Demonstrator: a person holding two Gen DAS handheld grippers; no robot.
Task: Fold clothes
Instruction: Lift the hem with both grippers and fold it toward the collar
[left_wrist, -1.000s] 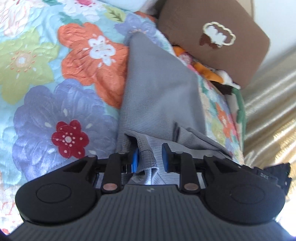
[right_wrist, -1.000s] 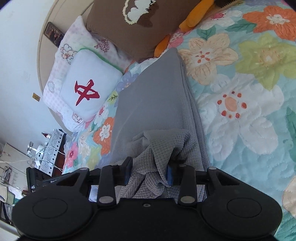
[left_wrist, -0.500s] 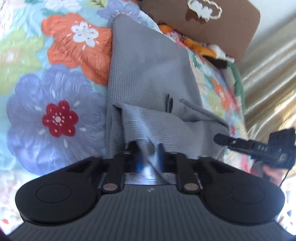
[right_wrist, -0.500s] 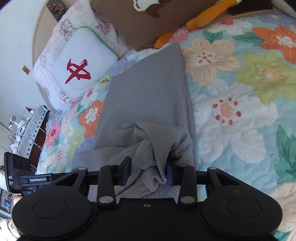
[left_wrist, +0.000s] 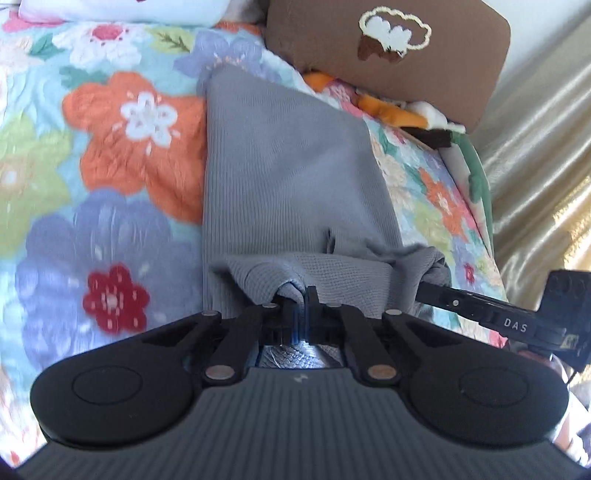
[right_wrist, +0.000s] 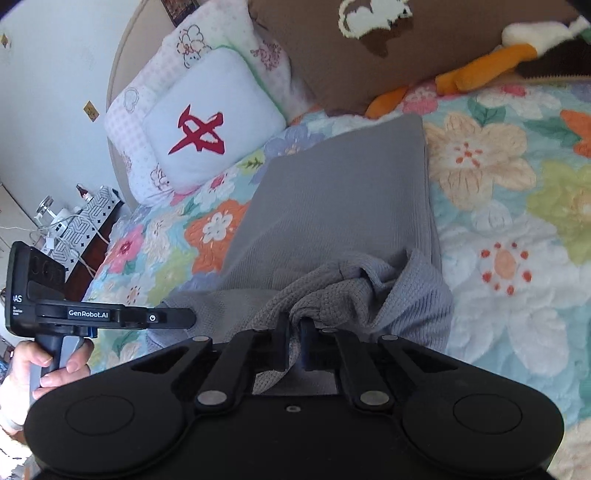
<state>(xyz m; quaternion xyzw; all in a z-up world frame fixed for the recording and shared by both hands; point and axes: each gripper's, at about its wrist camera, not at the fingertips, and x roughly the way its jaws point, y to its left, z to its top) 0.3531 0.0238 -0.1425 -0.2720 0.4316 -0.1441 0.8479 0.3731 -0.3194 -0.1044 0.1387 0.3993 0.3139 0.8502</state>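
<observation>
Spread beneath you is a floral quilt (left_wrist: 110, 177) covering the bed, with a brown cushion (left_wrist: 424, 62) and a white pillow bearing a red character (right_wrist: 207, 122) at its head and an orange plush toy (right_wrist: 484, 68) lying beside the cushion. Your gray knit garment (left_wrist: 288, 177) lies flat along the quilt, its far end reaching toward the cushion and its near hem bunched up and lifted off the layer below. Your left gripper (left_wrist: 300, 295) has its fingers pressed nearly together, pinching that hem at one corner. Your right gripper (right_wrist: 291, 325) is likewise clamped tight on a gathered wad of the same hem at the other corner.
</observation>
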